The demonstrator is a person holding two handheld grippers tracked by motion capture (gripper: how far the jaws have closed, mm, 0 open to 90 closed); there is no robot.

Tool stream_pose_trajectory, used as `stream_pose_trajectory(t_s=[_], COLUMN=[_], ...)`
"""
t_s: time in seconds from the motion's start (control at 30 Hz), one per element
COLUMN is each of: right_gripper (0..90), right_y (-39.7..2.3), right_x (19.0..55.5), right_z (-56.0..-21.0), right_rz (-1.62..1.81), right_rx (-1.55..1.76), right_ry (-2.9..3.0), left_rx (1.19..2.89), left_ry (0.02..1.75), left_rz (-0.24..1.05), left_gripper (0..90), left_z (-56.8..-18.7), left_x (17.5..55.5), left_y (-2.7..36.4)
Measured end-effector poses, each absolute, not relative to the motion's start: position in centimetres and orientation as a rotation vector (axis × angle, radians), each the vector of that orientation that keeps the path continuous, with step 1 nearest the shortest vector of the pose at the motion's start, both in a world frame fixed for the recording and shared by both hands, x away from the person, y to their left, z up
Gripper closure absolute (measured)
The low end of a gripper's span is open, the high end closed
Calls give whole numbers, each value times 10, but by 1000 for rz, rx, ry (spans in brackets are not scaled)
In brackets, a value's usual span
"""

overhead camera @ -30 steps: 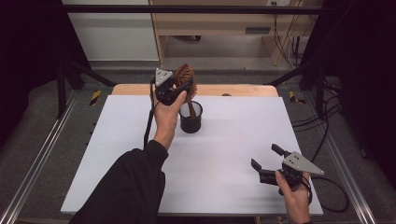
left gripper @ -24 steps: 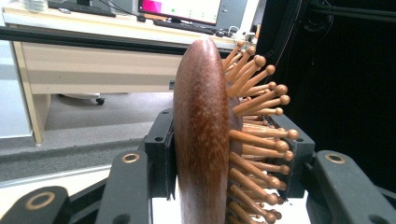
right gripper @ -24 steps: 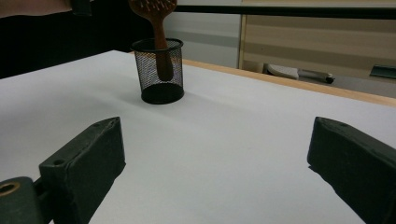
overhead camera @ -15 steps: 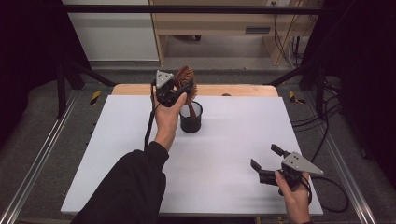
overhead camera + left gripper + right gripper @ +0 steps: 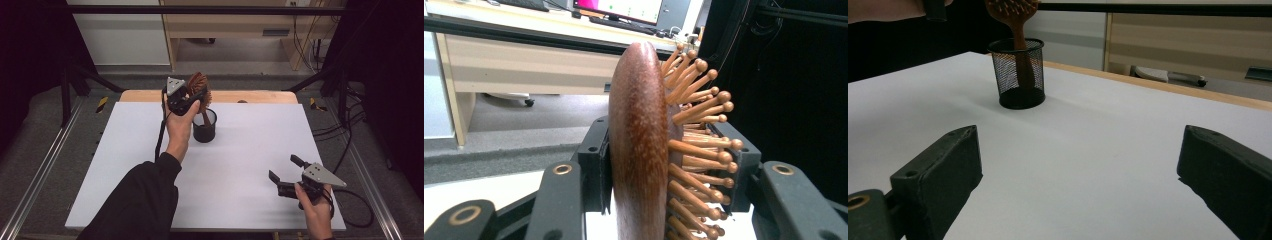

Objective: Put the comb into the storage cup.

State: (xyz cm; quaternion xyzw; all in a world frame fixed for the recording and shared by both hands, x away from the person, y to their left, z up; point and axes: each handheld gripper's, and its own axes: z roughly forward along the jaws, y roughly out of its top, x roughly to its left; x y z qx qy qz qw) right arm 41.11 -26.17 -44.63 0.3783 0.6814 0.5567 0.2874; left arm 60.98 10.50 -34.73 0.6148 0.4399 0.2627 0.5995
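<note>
A brown wooden hairbrush (image 5: 199,82) stands with its handle down inside a black mesh cup (image 5: 205,127) at the back middle of the white table (image 5: 250,145). My left gripper (image 5: 199,98) is shut on the hairbrush head. In the left gripper view one jaw presses the smooth back of the hairbrush (image 5: 639,140) and the other rests against its wooden bristles. My right gripper (image 5: 284,168) hovers low over the front right of the table, open and holding nothing. In the right gripper view the mesh cup (image 5: 1020,75) and hairbrush (image 5: 1015,15) stand far ahead to the left of the right gripper (image 5: 1078,165).
A wooden strip (image 5: 250,96) borders the table's far edge. Metal rails (image 5: 45,170) run along both sides of the table. Cables (image 5: 350,145) hang off the right side. A desk (image 5: 240,30) stands beyond the table.
</note>
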Motion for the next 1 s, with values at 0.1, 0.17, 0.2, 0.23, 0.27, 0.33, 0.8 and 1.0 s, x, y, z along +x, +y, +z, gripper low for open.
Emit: stream_pose_trajectory(t_s=[0.1,0.17,0.2,0.23,0.27,0.33,0.8,1.0], right_gripper=[42,42,42,42,42,42,41,42], right_y=[-261,-261,-262,-262,-262,-262,-262,-262], right_x=[411,411,411,411,411,411,411,411], right_z=[-446,-446,-446,-446,-446,-446,-446,-446], right_rz=[1488,1487,1488,1488,1489,1489,1489,1487], right_rx=[1008,1007,1008,1008,1007,1008,1009,1010], right_ry=[1821,1822,1822,1821,1820,1821,1820,1822], left_rx=[1430,1431,1434,1433,1434,1431,1422,1424], left_ry=[1018,1017,1017,1018,1018,1019,1035,1030], left_rz=[606,602,602,602,600,597,579,578], left_gripper=[502,501,501,501,501,501,501,500], left_z=[-349,-350,-350,-350,-351,-351,-361,-361], left_x=[609,609,609,609,609,608,608,608], left_y=[103,102,102,101,101,100,99,99])
